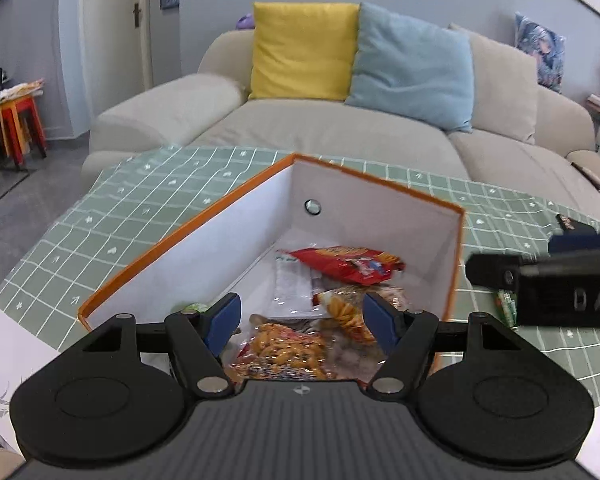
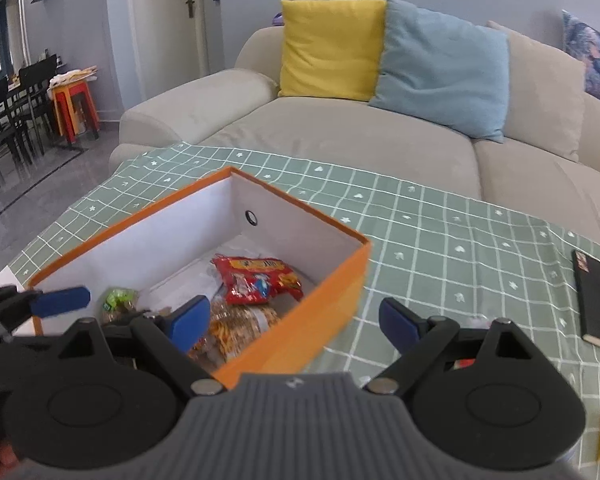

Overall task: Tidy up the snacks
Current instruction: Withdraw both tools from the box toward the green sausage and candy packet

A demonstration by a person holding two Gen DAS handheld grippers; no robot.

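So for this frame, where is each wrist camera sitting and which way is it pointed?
Left wrist: on the left gripper above the orange box, angled down into it toward the sofa; its open blue fingers frame the snack packets, and the right gripper intrudes at the right edge.
Right wrist: on the right gripper over the box's near right corner, facing the same way; the left gripper shows at left.
Shared: box, red packet, green checked tablecloth, sofa, yellow cushion and blue cushion.

Soft daylight, fisheye-warped, slightly blurred edges
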